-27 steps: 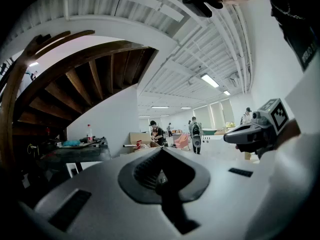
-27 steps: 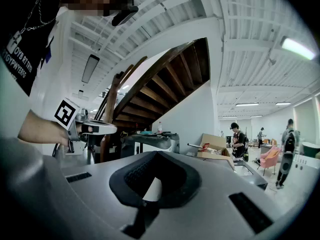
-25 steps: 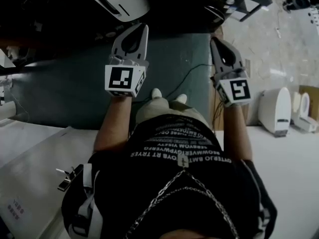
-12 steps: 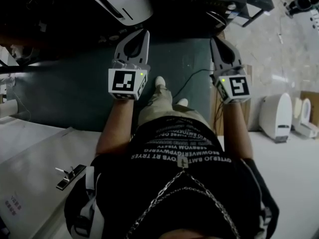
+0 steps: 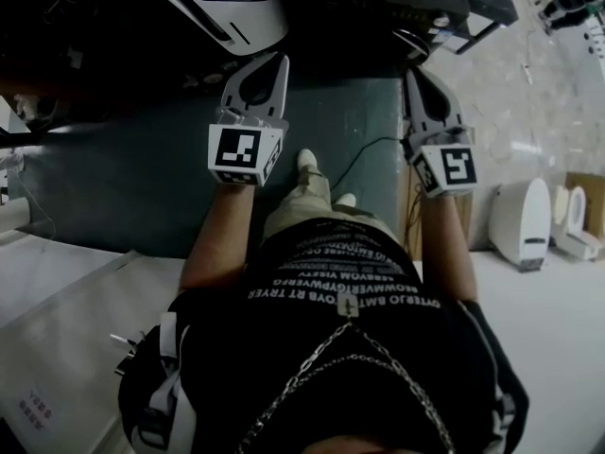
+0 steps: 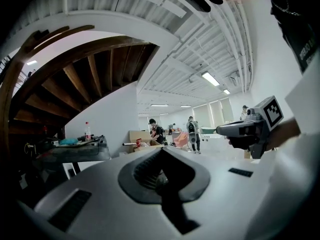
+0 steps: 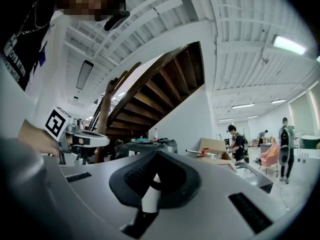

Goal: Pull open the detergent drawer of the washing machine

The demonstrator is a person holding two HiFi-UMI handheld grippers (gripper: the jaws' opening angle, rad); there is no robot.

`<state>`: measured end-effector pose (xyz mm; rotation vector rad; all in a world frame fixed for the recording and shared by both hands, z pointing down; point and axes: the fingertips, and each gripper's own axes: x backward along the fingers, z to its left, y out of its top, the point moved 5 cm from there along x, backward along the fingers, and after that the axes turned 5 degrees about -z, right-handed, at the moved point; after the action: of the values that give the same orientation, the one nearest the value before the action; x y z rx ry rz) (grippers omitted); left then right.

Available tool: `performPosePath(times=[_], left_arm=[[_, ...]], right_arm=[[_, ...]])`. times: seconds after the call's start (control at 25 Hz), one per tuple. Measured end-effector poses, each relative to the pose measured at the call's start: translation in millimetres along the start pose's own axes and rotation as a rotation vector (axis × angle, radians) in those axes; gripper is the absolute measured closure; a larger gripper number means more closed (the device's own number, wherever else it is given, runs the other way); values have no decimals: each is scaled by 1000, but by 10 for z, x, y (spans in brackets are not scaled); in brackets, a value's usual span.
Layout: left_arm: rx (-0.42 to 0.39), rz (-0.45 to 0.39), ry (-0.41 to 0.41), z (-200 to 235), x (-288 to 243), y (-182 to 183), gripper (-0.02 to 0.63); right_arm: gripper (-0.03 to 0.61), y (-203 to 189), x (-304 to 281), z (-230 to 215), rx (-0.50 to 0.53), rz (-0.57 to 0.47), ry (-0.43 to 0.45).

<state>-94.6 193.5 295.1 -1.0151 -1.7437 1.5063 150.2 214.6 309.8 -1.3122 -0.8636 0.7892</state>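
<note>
Below the head camera, 2 handheld grippers are held out ahead of the person's torso, over a dark grey-green floor panel. Of these, the left gripper points up-frame with its marker cube toward the wearer; its own view shows the 2 jaws pressed together at the tip, nothing between them. Roughly parallel and well apart from it, the right gripper has its jaws likewise closed tip to tip in its own view, nothing pinched. A pale shoe sits on the panel between the 2 grippers. A thin black cable curls across the panel toward the right gripper's side. A white curved casing with dark slots lies at the top edge of the head view, just ahead of the left gripper's tip. Cannot tell whether it is the washing machine, and the detergent drawer cannot be made out in any view. Right of the panel, 2 white moulded shells stand on pale speckled floor. Both gripper views look level across a large hall: wooden spiral staircase overhead, white wall, strip lights, a cluttered cart with a bottle, a cardboard box, several people standing far off.
</note>
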Motion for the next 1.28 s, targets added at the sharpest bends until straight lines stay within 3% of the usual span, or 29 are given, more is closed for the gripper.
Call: performPosePath(times=[0.12, 0.44, 0.8, 1.28], left_arm=[[1, -7, -16, 109, -129, -21, 611], [39, -25, -17, 473, -369, -101, 611], [42, 32, -34, 854, -618, -296, 611], [60, 38, -85, 1296, -1049, -498, 611]], right_arm=[[589, -38, -148, 45, 15, 28, 46], [589, -111, -592, 73, 3, 54, 51], [589, -182, -1078, 131, -25, 68, 92], [589, -378, -1644, 41, -49, 110, 58]])
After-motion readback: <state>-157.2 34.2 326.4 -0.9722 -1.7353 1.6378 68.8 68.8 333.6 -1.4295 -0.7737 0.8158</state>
